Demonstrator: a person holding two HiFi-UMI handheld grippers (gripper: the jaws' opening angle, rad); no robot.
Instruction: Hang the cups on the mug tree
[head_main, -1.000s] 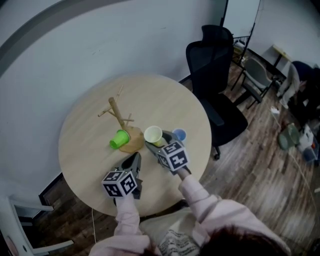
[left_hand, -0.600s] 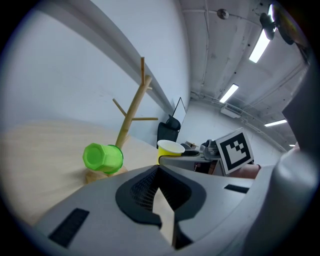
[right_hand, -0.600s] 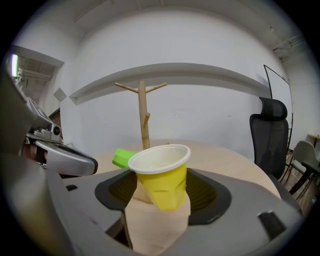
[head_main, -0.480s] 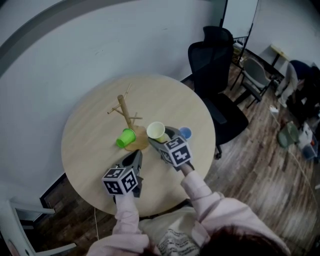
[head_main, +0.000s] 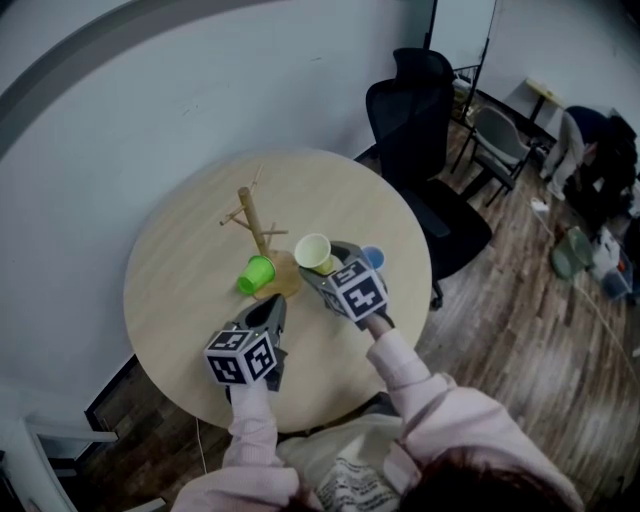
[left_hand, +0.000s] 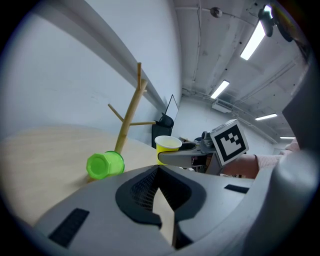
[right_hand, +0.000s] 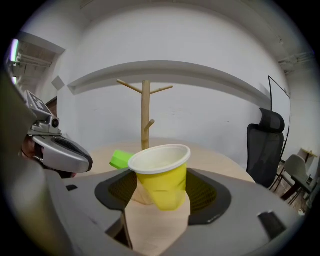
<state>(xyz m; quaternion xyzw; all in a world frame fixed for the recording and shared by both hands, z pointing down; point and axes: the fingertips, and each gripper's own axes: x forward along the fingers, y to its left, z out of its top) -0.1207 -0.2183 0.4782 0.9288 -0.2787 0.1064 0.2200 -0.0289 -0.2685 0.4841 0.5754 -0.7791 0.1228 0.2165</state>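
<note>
Nothing is hanging on the mug tree (head_main: 255, 222) yet: its pegs are showing bare in both the head view and the right gripper view. Three cups are counting toward the job. The yellow cup (right_hand: 160, 175) is riding off the surface (head_main: 180, 290), mouth up and tipped a little, with the right gripper (right_hand: 163, 192) pinching its lower body between its fingers (right_hand: 207, 192). It is sitting just in front of the tree, near it but not touching any peg. The green cup (head_main: 256, 274) is lying on its side against the tree's round base, bottom facing the person. The blue cup (head_main: 372, 258) is standing upright on the surface just behind the right gripper, partly hidden by it. The left gripper (left_hand: 159, 172) is hovering low over the near part of the surface, fingers (left_hand: 135, 187) pressed together at the tips and carrying nothing. By the look of it the work is only beginning: one cup is lifted and none is hung. What seems to be remaining is bringing the yellow cup onto a peg, then picking up and hanging the green and blue ones. Whether these cups have handles is not showing, so they are probably going rim-down over the pegs.
</note>
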